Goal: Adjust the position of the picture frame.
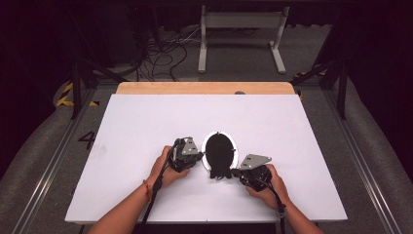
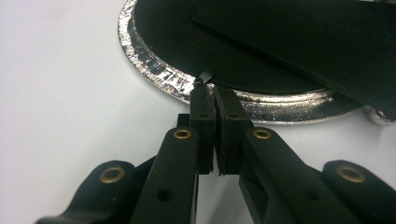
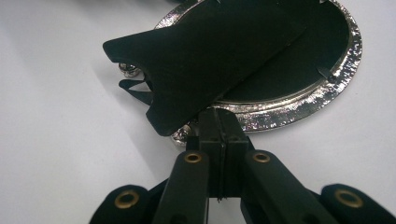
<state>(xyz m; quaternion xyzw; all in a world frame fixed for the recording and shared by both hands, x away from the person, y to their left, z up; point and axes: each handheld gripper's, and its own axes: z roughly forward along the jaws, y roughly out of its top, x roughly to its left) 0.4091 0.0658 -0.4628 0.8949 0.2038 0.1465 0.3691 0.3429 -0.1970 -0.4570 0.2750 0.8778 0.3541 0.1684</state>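
An oval picture frame lies face down on the white table, its silver rim (image 1: 236, 152) (image 2: 154, 74) (image 3: 322, 93) around a black backing (image 1: 219, 146) (image 2: 187, 37) (image 3: 308, 56). The black easel stand (image 1: 220, 171) (image 2: 317, 42) (image 3: 205, 56) lifts off the backing. My left gripper (image 1: 201, 155) (image 2: 214, 91) is shut, tips at the rim's left side, right beside a small bent tab (image 2: 205, 74). My right gripper (image 1: 234, 171) (image 3: 218, 116) is shut too, tips against the rim's near edge under the stand. Whether either pinches anything is hidden.
The white table top (image 1: 146, 126) extends widely on all sides of the frame, with a wooden strip (image 1: 204, 87) along its far edge. Beyond it a white metal stand (image 1: 241, 34) and loose cables (image 1: 160, 58) are on the floor.
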